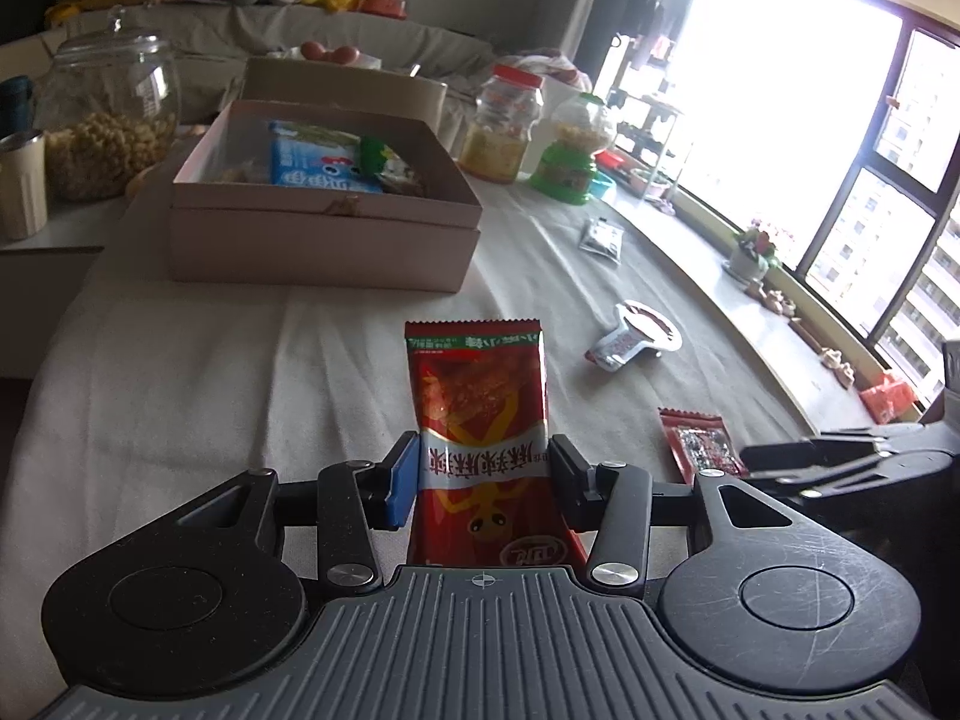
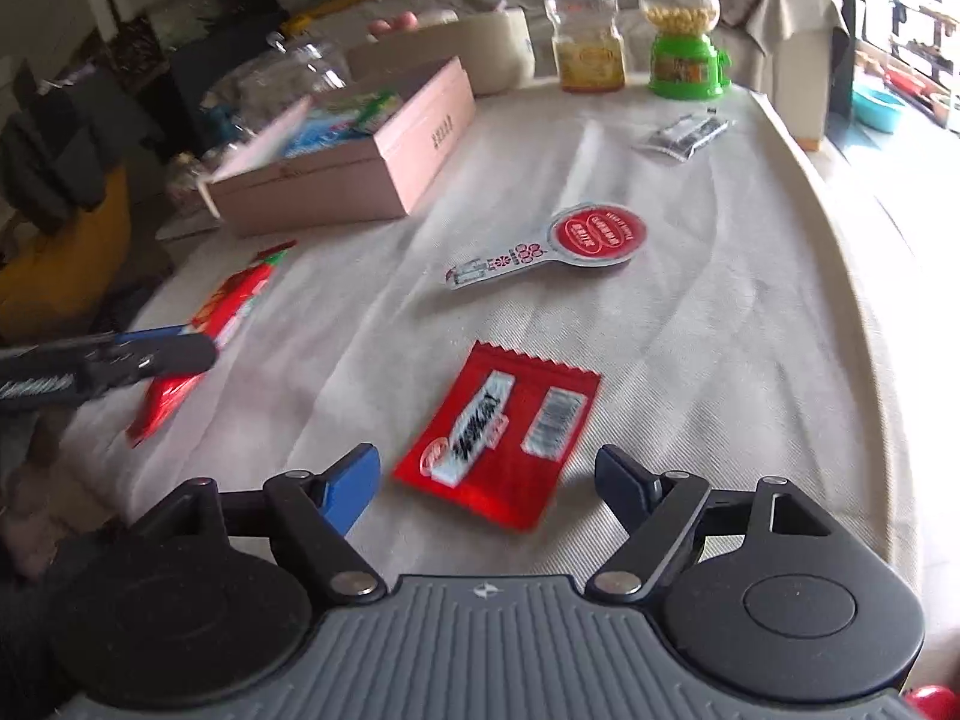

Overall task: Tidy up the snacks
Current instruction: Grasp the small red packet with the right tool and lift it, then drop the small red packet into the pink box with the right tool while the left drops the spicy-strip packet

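The long snack packet [image 1: 480,420] is red with a green band at its top edge and white-and-yellow print. The flat sachet [image 2: 501,450] is red too — white label panels, black lettering, a barcode. The box [image 1: 324,234] is pale pink, the tabletop [image 2: 690,360] cloth off-white, the dispenser [image 2: 684,69] base bright green — its globe yellow inside.

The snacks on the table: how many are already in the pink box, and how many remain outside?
Done: a few packets, one blue, already lie in the pink box; the count is unclear. In hand: the left gripper is shut on a long red packet. Left: the square red packet in front of the open right gripper, the round-headed white and red packet, and the dark packet.
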Action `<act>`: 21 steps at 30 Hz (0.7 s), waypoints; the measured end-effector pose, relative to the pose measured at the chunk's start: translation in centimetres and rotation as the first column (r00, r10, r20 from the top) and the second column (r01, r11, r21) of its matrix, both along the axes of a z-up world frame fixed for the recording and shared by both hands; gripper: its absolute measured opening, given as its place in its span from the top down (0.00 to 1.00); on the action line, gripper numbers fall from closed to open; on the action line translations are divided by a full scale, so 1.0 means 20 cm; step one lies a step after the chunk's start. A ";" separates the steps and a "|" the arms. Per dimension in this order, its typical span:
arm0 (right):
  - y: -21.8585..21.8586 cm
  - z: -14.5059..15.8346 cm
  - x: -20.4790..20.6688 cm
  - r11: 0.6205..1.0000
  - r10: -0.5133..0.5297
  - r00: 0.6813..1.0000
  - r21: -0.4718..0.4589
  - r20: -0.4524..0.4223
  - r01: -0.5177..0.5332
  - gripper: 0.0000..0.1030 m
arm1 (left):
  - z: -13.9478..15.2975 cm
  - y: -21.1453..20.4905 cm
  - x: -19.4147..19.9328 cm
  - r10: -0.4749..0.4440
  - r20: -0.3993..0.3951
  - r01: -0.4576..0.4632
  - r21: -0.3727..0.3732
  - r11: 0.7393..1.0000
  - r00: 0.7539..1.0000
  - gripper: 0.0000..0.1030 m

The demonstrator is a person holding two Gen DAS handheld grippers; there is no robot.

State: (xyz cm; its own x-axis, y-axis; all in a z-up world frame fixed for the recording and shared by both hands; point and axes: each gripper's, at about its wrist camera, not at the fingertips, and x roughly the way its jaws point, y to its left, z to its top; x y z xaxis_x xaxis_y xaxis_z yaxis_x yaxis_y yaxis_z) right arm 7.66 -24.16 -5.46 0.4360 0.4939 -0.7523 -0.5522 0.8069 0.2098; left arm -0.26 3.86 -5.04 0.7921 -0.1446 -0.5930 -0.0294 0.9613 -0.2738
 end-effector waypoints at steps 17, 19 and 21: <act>0.26 0.45 0.11 0.982 0.171 0.957 0.041 0.236 -0.186 0.59 | 0.35 0.29 0.08 0.115 0.219 -0.137 0.090 0.986 0.969 0.50; 0.32 0.57 0.19 0.977 0.163 0.948 0.088 0.272 -0.193 0.59 | 0.46 0.36 0.16 0.131 0.276 -0.168 0.115 0.979 0.952 0.50; 0.41 0.67 0.27 0.972 0.163 0.934 0.110 0.318 -0.207 0.59 | 0.54 0.41 0.28 0.145 0.309 -0.197 0.143 0.970 0.940 0.50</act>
